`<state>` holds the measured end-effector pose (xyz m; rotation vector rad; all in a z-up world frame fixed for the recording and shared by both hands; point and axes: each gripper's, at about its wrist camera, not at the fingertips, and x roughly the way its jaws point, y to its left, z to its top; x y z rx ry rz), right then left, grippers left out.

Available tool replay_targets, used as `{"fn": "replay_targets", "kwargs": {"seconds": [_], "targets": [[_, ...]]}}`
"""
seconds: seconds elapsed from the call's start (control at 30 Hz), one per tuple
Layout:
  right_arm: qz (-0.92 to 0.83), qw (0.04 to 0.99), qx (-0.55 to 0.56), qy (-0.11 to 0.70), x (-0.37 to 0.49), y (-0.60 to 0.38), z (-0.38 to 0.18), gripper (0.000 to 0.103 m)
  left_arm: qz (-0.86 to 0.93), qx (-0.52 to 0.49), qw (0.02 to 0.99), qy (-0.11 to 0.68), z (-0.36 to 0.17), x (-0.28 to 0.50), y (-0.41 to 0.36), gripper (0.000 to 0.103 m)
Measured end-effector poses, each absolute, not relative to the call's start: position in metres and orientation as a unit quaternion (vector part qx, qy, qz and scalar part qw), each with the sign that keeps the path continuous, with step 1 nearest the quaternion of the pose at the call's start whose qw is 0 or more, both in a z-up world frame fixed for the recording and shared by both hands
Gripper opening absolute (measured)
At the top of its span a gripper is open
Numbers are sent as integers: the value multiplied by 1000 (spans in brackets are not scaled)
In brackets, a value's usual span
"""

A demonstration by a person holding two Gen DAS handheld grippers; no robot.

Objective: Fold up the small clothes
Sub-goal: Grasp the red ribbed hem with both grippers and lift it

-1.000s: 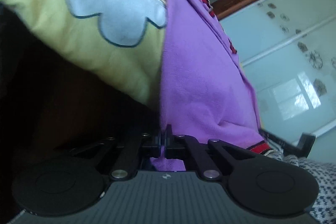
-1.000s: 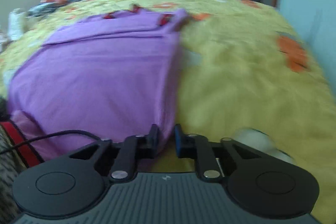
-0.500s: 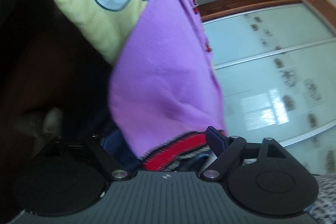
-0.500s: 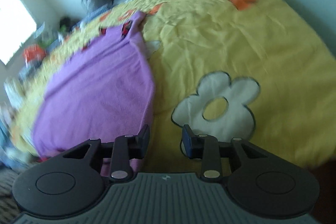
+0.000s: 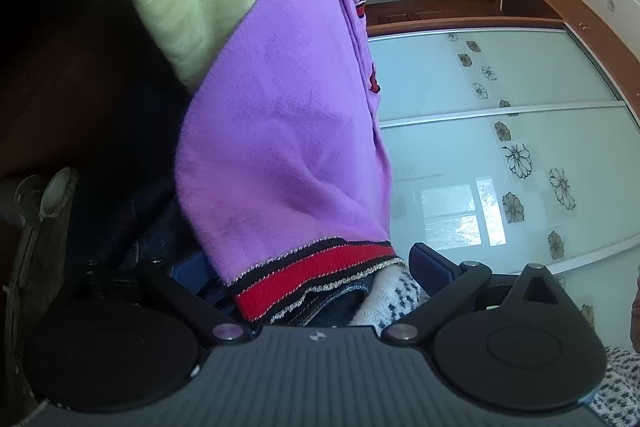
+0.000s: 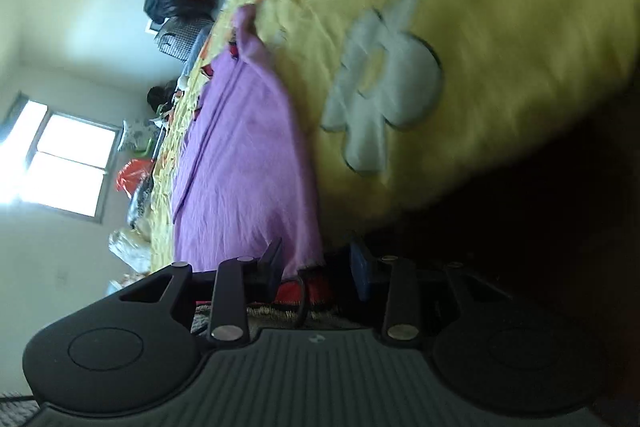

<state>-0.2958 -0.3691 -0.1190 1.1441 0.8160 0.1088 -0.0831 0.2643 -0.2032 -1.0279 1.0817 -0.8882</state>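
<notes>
While opening, left gripper (image 5: 304,267) straddles purple garment (image 5: 288,131) | right gripper (image 6: 316,265) parted, empty

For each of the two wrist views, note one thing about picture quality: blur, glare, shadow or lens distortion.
Left wrist view: sharp; window glare reflects off the glass wardrobe doors, whose rails bow with the fisheye; deep shadow beside the yellow bedspread. Right wrist view: motion blur smears the bedspread and its white flower; the window is blown out; the purple sweater stays readable.
</notes>
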Motion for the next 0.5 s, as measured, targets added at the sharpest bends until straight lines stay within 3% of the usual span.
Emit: {"fn": "replay_targets", "kwargs": {"seconds": [0.2, 0.3, 0.33, 0.47, 0.5], "targets": [[66, 749, 543, 375, -285, -360, -135, 35, -391, -452, 652, 467, -195, -79, 263, 99], [59, 767, 519, 372, -283, -353, -132, 35, -399, -461, 648, 456, -192, -78, 263, 94], [56, 770, 514, 374, -282, -351, -131, 35, -398, -460, 651, 454, -190, -78, 263, 91], [56, 779, 486, 392, -277, -342, -129, 35, -405, -457, 646, 458, -191, -77, 261, 61], [59, 780, 485, 392, -275, -340, -130, 35, -403, -455, 645, 462, -193, -78, 260, 59]]}}
